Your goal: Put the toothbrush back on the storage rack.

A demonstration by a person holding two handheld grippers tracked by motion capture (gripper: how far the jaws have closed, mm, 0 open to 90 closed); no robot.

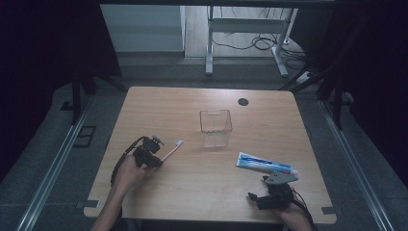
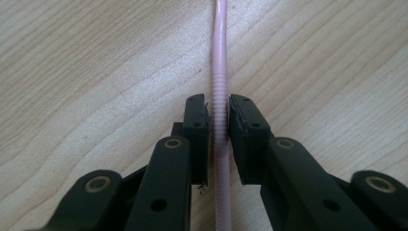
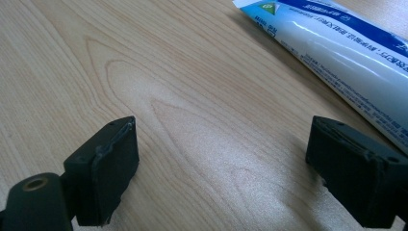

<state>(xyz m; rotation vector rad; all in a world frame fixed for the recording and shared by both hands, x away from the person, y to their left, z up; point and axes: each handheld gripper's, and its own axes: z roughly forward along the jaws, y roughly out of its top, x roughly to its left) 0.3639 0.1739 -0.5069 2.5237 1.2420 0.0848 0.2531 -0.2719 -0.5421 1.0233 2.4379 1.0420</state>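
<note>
A pink toothbrush (image 1: 172, 150) lies flat on the wooden table (image 1: 183, 187), left of centre, its white head pointing toward the far right. My left gripper (image 1: 156, 157) sits low over its handle. In the left gripper view the ribbed pink handle (image 2: 220, 57) runs between the two pads, with a thin gap on each side; the left gripper (image 2: 220, 103) is open by a sliver. A blue and white toothpaste tube (image 1: 264, 164) lies at the right front. My right gripper (image 1: 260, 192) rests just short of it, jaws wide open over bare wood (image 3: 207, 139), with the tube (image 3: 337, 53) beside the right pad.
A clear square plastic cup (image 1: 215, 127) stands upright mid-table, beyond both items. A dark round cable hole (image 1: 243, 101) sits near the far edge. Behind the table are a desk frame and cables on the floor.
</note>
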